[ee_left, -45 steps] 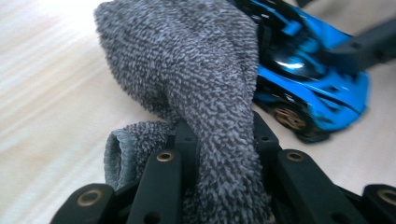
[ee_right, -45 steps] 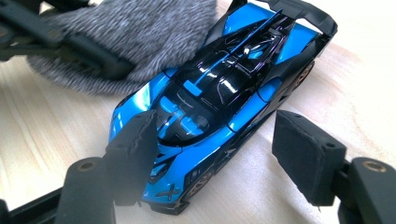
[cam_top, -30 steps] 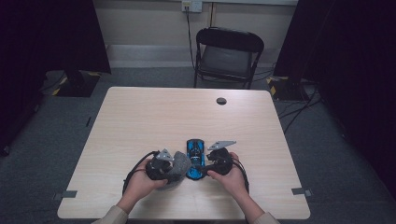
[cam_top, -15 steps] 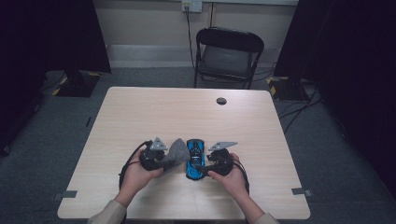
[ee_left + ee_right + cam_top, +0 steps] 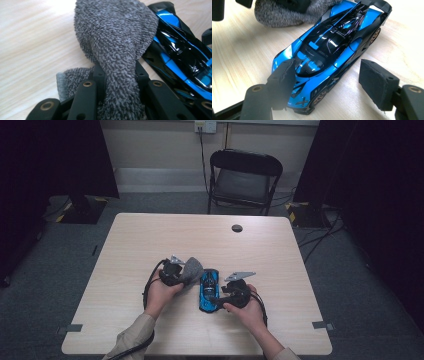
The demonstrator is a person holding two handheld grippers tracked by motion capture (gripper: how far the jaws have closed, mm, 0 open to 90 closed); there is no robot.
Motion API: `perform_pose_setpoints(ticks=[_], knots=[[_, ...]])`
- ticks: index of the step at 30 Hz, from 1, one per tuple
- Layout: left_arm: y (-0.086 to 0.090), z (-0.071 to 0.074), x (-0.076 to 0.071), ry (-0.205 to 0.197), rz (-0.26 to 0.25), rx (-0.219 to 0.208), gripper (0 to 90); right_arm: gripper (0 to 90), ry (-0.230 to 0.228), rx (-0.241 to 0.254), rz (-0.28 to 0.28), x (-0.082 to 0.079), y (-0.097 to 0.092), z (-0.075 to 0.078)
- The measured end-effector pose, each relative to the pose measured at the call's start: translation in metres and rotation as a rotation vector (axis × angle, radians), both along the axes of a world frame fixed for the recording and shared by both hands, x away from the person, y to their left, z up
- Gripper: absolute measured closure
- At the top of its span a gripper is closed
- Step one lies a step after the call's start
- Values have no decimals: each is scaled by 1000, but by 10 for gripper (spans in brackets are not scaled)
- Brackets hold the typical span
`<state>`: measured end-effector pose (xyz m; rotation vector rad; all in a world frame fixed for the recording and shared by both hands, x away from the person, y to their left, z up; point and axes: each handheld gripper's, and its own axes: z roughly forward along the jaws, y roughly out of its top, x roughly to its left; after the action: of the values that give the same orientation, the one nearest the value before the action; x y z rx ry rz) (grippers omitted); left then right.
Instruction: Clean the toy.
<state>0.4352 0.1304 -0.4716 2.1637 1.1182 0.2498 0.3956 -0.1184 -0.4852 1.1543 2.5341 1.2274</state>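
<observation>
Gripping a grey cloth (image 5: 192, 269) in my left gripper (image 5: 176, 274), I had its jaws pinched tight on the bunched fabric, and my left gripper view made that plain: the towelling (image 5: 117, 50) rose in a thick fold from between the two black jaws and flopped forward over the pale wooden table (image 5: 32, 42). From above I could see none of that pinch, just the cloth as a soft grey lump just beside the blue toy car (image 5: 207, 290), near the car's far end.

My right gripper (image 5: 226, 296) sat at the near end of the car. The high view left its jaws hard to read under the grey plate and my hand. My right gripper view settled more: the jaws stood partly spread, the left pad lying against the blue-and-black car (image 5: 329, 55) near its front corner, the right pad clear of the bodywork with bare table between them. So that gripper straddled the car's end without clamping it. That same view showed the car's gold wheels and the rear wing at its far end, with the cloth (image 5: 284, 15) touching or nearly touching the bodywork there; I could not tell which.

The high view alone placed everything: the car lay lengthwise between my two hands, toward the near middle of the table (image 5: 150, 235), with a small dark disc (image 5: 237, 228) well apart near the far edge.
</observation>
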Motion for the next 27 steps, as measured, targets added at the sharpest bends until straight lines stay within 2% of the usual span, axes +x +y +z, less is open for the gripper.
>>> perform_pose_setpoints(ticks=[5,14,20,27], knots=[[-4,2,-7,25,-43,-4,718,296,-1,-1,-3,0,0,0],[-9,2,-27,38,-96,-31,724,302,-10,-15,-7,-2,2,1],[-6,2,-43,53,-143,-40,726,298,-12,-17,-5,-2,2,1],[-2,4,-61,73,-193,-29,727,295,-9,-27,-1,-1,3,3]])
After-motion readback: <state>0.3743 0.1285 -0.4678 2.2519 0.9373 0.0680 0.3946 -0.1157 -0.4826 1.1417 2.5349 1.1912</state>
